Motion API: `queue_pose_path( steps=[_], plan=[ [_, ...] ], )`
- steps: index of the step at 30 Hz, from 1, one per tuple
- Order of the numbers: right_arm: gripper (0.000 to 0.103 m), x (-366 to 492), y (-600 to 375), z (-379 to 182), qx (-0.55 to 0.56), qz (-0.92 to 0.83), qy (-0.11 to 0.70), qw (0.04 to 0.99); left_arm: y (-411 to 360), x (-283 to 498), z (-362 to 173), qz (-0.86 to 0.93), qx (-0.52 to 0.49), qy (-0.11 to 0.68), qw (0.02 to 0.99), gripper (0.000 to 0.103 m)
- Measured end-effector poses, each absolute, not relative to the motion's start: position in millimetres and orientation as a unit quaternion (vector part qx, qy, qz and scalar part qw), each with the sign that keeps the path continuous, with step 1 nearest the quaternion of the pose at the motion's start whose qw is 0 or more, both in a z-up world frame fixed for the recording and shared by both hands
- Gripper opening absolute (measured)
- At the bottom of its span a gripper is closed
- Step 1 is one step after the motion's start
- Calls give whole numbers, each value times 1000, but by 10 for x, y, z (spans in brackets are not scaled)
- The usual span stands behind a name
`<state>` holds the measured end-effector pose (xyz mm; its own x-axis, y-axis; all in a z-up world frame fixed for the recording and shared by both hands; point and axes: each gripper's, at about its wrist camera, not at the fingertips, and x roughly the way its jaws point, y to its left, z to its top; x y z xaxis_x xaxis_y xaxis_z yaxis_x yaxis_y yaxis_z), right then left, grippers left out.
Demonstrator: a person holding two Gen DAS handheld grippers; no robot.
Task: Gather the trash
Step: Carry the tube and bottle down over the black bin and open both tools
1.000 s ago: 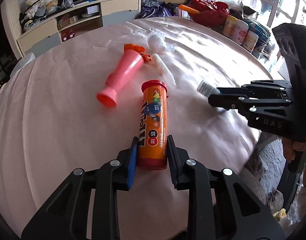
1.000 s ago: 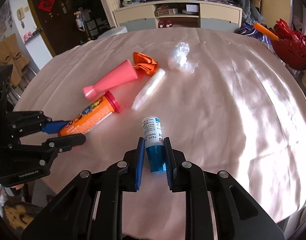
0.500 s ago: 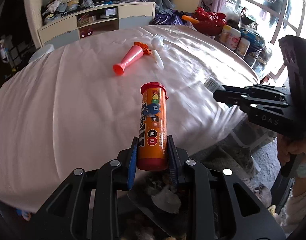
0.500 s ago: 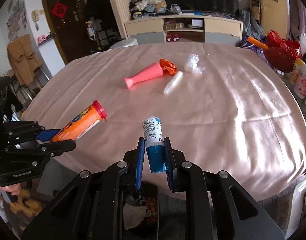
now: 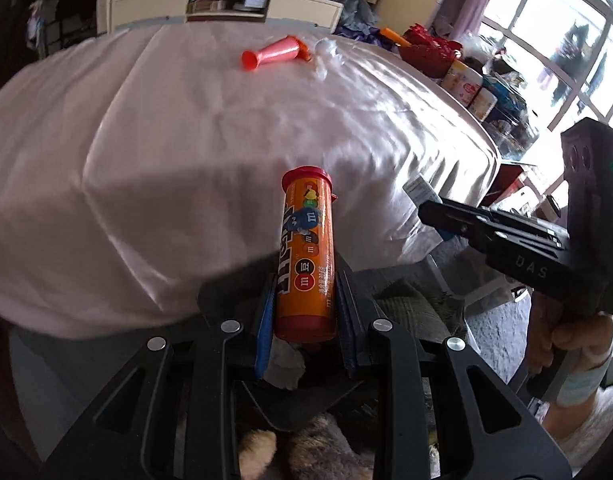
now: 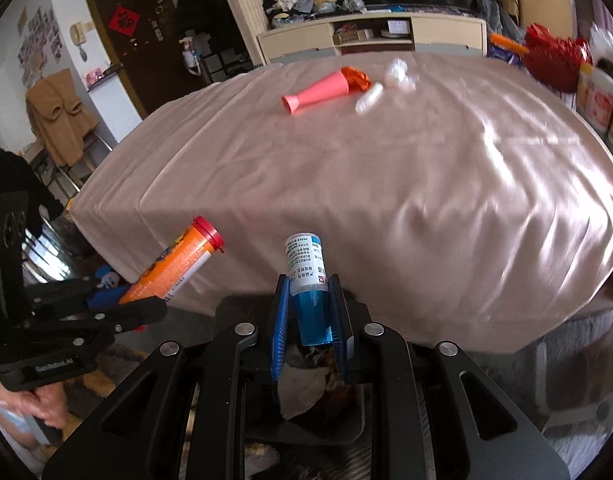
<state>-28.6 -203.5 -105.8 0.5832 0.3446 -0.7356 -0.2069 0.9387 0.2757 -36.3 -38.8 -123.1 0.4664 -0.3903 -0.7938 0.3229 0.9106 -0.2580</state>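
My left gripper (image 5: 304, 300) is shut on an orange M&M's tube (image 5: 306, 252) with a red cap, held off the table's near edge above a dark trash bin (image 5: 306, 396). The tube also shows in the right wrist view (image 6: 178, 264). My right gripper (image 6: 308, 316) is shut on a small bottle (image 6: 308, 280) with a blue cap end and white label, over the same bin (image 6: 322, 396). On the table lie a pink cone (image 6: 318, 92) with orange wrapper, a white tube (image 6: 368, 98) and crumpled clear plastic (image 6: 400, 74).
The table wears a pink cloth (image 6: 386, 168). A red basket (image 6: 554, 60) and jars (image 5: 470, 92) stand beyond its right side. A low shelf unit (image 6: 370, 36) lines the back wall. Paper and scraps lie in the bin.
Both grippers have pulled back from the table with their items and now hang past its near edge above the bin. The items left on the table have not moved.
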Motion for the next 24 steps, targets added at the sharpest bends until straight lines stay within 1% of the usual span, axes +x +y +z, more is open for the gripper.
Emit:
queue_pose_path(
  steps=[3,7,12,16,24],
  plan=[
    [21,-326,-2026,-1230,97,158,444,877,-409,-439,-1357,-198,-38,479,855,26],
    [21,-326,-1986,-1467,105,154,468,864,-407,-539,-1629,-197,-50,507,837,26],
    [21,-356,-1851,-1700,92,152,493,852,-487,-604,-1901,-192,-33,541,818,26],
    [21,-338,-1806,-1826,90,151,510,842,-484,-587,-2014,-187,-32,557,809,26],
    [23,-297,-1795,-1870,97,143,519,837,-460,-544,-2079,-175,-35,570,802,27]
  ],
)
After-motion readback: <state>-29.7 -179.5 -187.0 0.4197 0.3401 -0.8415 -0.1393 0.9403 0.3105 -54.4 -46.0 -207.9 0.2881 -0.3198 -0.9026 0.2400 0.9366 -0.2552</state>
